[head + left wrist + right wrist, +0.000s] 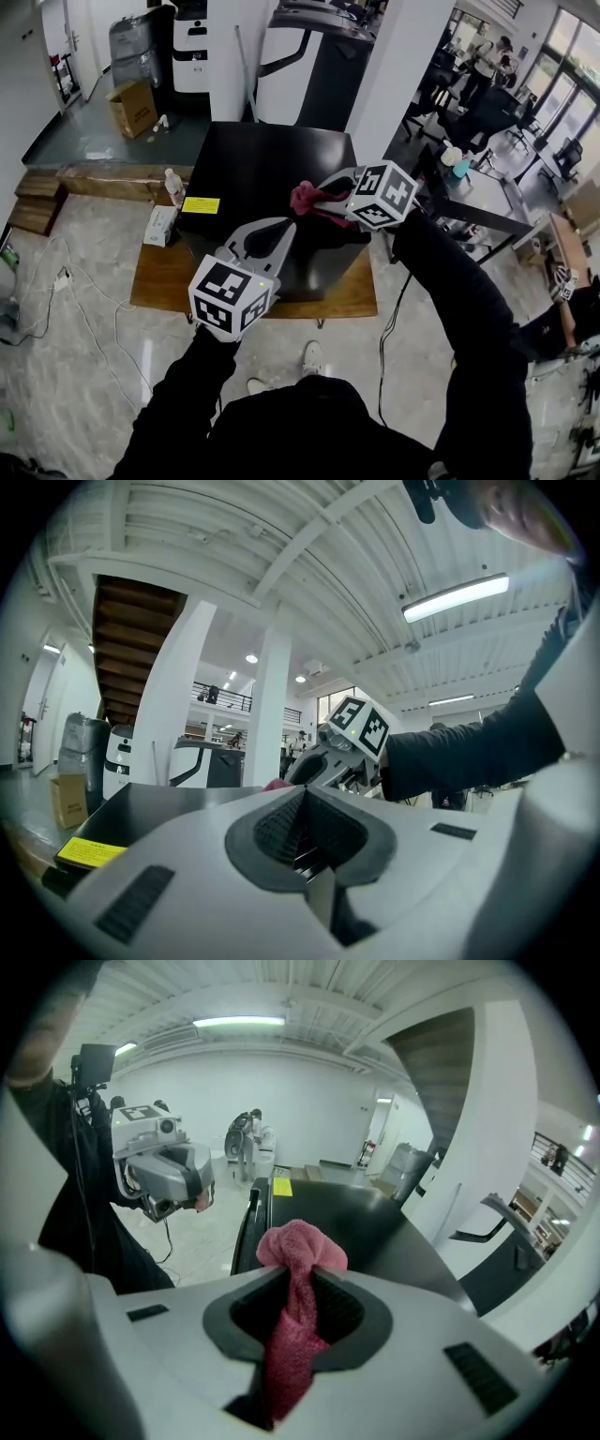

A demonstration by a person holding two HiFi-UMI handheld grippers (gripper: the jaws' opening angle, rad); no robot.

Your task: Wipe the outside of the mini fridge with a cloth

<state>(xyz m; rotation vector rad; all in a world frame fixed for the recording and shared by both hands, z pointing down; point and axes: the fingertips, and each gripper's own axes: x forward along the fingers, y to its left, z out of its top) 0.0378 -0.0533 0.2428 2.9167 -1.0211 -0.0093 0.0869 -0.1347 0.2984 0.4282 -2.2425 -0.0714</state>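
Observation:
The black mini fridge (272,155) stands on a low wooden platform, with a yellow sticker (201,204) on its top. My right gripper (319,193) is shut on a pinkish-red cloth (305,199) held over the right front part of the fridge top. In the right gripper view the cloth (298,1251) bunches up between the jaws (298,1277), above the fridge top (366,1218). My left gripper (287,226) hovers at the fridge's front edge with its jaws together and nothing in them (302,797). The left gripper view also shows the fridge top (159,803).
The wooden platform (169,277) sticks out left of the fridge, with a water bottle (172,186) and a tissue box (160,225) on it. A cardboard box (132,106) sits at the back left. A desk (478,202) stands to the right. Cables (56,281) lie on the floor.

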